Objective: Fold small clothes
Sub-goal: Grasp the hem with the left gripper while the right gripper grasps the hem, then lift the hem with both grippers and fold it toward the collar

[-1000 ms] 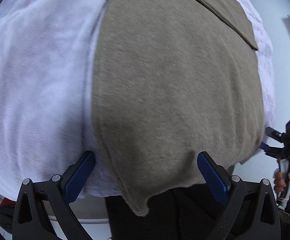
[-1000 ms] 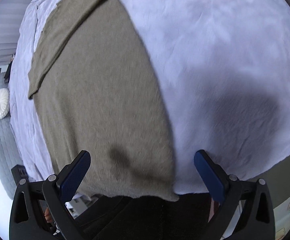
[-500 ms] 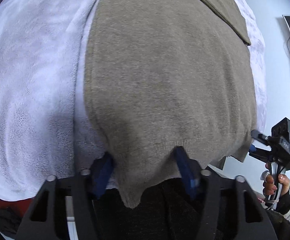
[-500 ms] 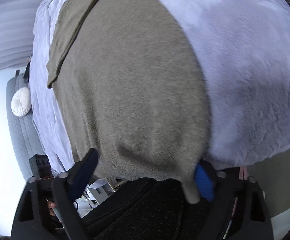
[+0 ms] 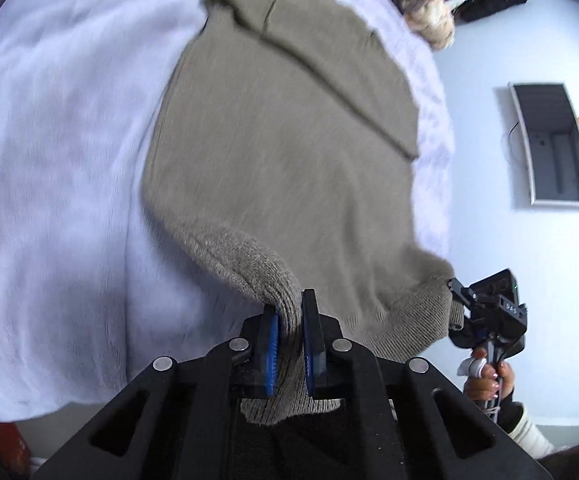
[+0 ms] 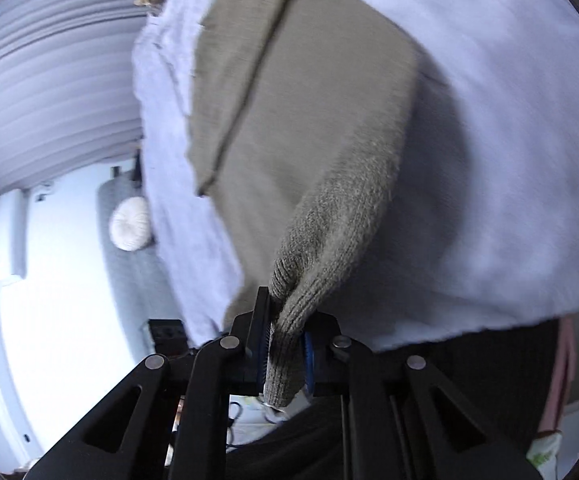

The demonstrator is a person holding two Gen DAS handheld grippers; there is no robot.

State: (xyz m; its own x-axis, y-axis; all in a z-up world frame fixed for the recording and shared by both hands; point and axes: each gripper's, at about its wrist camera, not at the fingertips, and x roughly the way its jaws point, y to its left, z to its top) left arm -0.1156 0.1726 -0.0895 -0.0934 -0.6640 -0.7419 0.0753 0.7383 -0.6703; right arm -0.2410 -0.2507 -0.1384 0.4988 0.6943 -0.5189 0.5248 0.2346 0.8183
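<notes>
The sweater [image 5: 281, 152] lies across the white blanket [image 5: 57, 184], filling mid-frame. The left gripper [image 5: 289, 340] is clamped on one hem corner at bottom centre; the right gripper's [image 6: 285, 356] jaws are closing on the other. I'd lift both corners evenly and carry the hem toward the collar at the top.

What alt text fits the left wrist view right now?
The left gripper is shut on the ribbed hem of a taupe knitted sweater spread over a white fleecy blanket. At right, the right gripper grips the hem's other corner.
</notes>
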